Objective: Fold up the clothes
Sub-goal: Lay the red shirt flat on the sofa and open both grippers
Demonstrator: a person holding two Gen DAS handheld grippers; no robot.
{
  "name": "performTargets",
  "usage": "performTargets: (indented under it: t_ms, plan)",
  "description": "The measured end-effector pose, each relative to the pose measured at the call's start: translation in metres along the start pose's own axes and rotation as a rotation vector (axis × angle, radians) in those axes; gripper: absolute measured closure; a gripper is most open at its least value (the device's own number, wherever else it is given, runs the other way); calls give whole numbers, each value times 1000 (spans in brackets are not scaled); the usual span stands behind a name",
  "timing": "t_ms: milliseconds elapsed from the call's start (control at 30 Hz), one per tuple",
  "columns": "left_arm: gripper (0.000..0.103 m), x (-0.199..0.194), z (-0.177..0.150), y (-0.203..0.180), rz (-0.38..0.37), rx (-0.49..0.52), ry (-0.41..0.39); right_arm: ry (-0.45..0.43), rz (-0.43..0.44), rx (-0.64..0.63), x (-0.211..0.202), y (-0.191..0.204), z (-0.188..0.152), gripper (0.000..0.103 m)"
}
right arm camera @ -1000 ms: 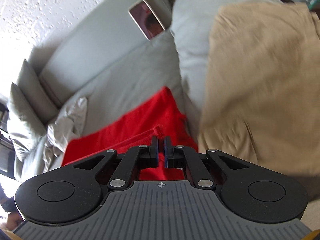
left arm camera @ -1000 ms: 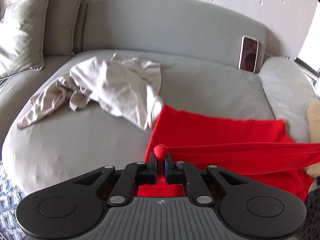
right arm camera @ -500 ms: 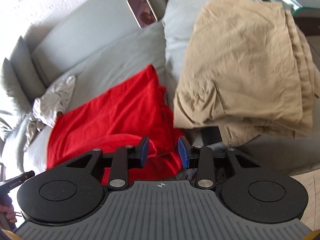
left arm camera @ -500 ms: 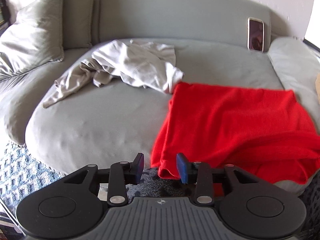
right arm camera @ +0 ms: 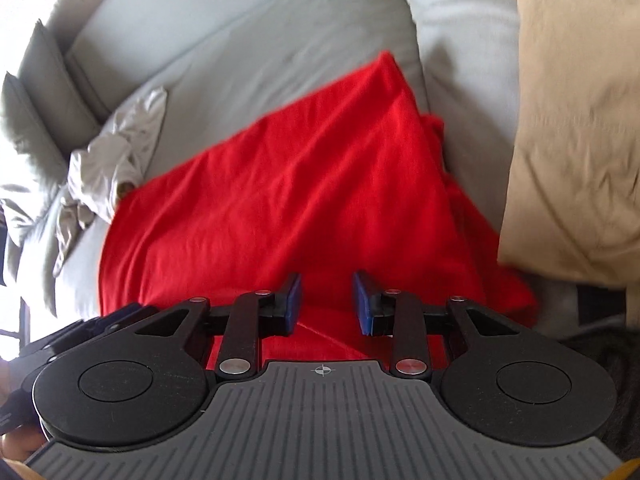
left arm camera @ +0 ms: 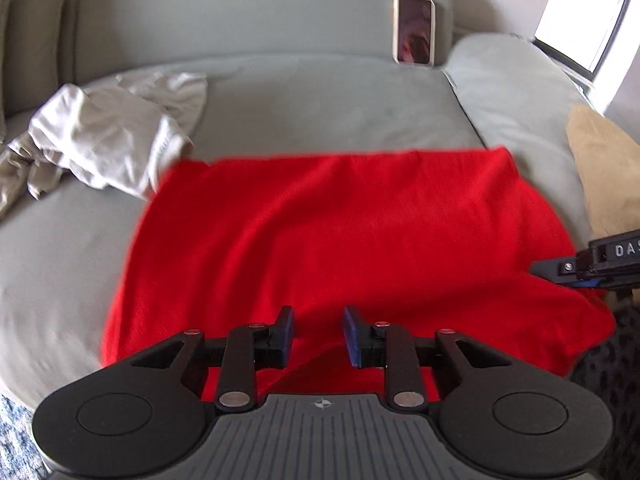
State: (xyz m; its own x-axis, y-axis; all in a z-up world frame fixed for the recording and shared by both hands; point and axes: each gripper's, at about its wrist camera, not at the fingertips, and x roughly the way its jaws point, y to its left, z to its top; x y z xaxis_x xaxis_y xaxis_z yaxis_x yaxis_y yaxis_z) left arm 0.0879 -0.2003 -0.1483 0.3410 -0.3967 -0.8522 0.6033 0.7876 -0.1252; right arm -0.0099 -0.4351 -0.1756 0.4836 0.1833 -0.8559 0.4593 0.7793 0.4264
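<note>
Sofa (left arm camera: 320,112): red cloth (left arm camera: 340,232) released, both tools now agape.

grey sofa (left arm camera: 304,120), propped phone (left arm camera: 414,29), grey pillow (right arm camera: 28,92)

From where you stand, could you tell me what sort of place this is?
Most likely a home living room: a grey sofa with cushions, clothes lying on it, and a phone propped against the backrest.

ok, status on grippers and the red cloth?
Left gripper open, right gripper open, both empty. Red cloth flat on sofa. White garment touches its corner.
</note>
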Motion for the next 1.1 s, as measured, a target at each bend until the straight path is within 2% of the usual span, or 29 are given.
performTargets:
  t_ms: [100, 167, 233, 300, 367, 400, 467, 567, 633, 733, 800, 867, 967, 1000, 1033, 1100]
  plan:
    - [80, -13, -21, -9, -93, 99, 91, 109, -3, -87, -6, 3, -19, 68]
    - [80, -27, -39, -15, -113, 174, 133, 156, -19, -137, -14, 2, -35, 67]
    - [78, -41, -51, -15, -123, 190, 132, 165, -26, -145, -24, -1, -47, 66]
    - [78, -53, -55, -10, -130, 153, 105, 124, -4, -125, -37, -6, -55, 64]
    - [76, -58, -49, -8, -111, 105, 43, 64, 33, -88, -46, -10, -59, 60]
    - [70, -60, -47, -8, -100, 80, 12, 30, 47, -71, -48, -10, -61, 60]
    - [67, -56, -37, -13, -28, 32, -43, -43, 51, -64, -49, -7, -64, 60]
    - [66, -43, -26, -22, 49, -15, -81, -114, 27, -115, -45, 8, -64, 64]
    - [65, -31, -22, -27, 62, -31, -83, -137, 6, -142, -37, 12, -61, 66]
    - [66, -9, -19, -34, 83, -3, -38, -103, -24, -158, -23, 14, -54, 66]
    - [65, 3, -17, -28, 110, 10, 38, -70, -39, -175, -15, 14, -53, 71]
    - [62, 3, -18, -23, 104, -10, 53, -37, -54, -192, -8, 13, -51, 73]
    - [61, 0, -18, -17, 97, -35, 97, 102, -88, -134, -12, 6, -56, 72]
    - [61, -2, -19, -16, 98, -40, 104, 119, -95, -122, -16, 5, -58, 70]
    - [62, -4, -20, -17, 102, -42, 106, 122, -101, -115, -21, 4, -61, 70]
    - [62, -10, -20, -19, 107, -32, 83, 70, -75, -112, -36, 6, -62, 70]
